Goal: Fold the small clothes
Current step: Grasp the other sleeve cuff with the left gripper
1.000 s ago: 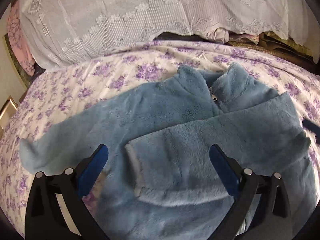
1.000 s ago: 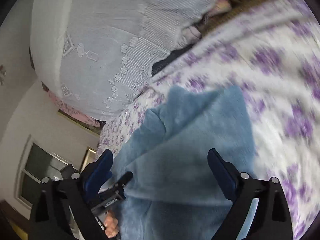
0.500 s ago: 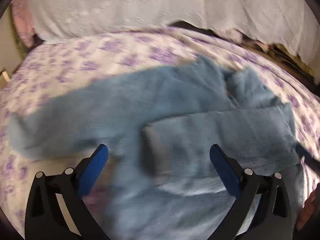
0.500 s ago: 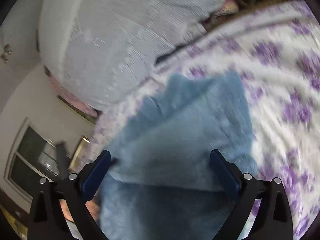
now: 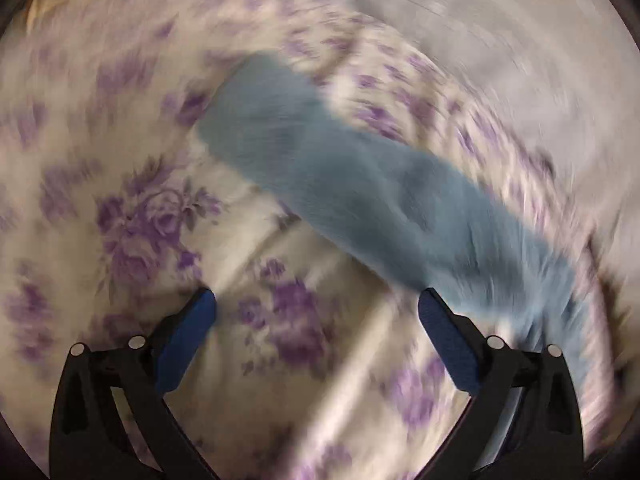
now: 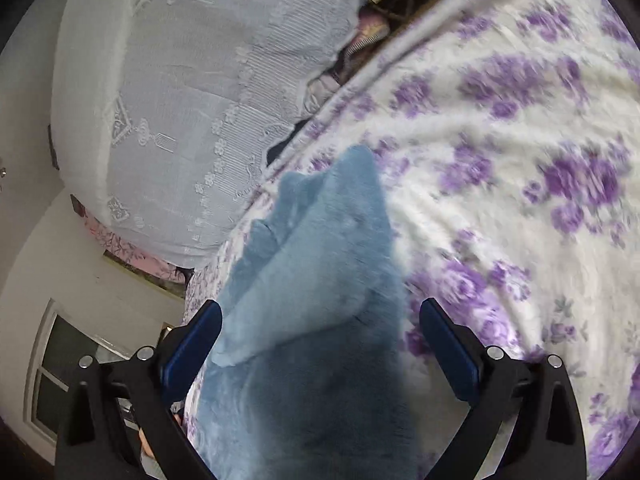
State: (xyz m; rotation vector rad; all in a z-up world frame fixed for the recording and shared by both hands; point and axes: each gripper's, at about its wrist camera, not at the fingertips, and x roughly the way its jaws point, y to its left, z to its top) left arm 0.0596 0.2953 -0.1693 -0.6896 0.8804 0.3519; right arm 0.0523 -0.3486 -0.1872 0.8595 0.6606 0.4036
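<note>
A small blue fleece jacket lies on a bed with a purple-flowered sheet. In the left wrist view, which is blurred, one blue sleeve (image 5: 360, 184) stretches flat from upper left to lower right. My left gripper (image 5: 316, 320) is open and empty above the sheet, with the sleeve just beyond its right finger. In the right wrist view the jacket's body (image 6: 316, 300) lies with one sleeve folded across it. My right gripper (image 6: 320, 328) is open, its jaws standing on either side of the jacket's near part without closing on it.
The flowered sheet (image 6: 520, 140) spreads to the right. A white lace cover (image 6: 180, 80) drapes over a pile at the back, also blurred in the left wrist view (image 5: 500, 20). A wall and window (image 6: 60, 360) lie at the far left.
My left gripper has swung left, from over the jacket's body to beside its outstretched sleeve. My right gripper has shifted slightly and stays open over the jacket.
</note>
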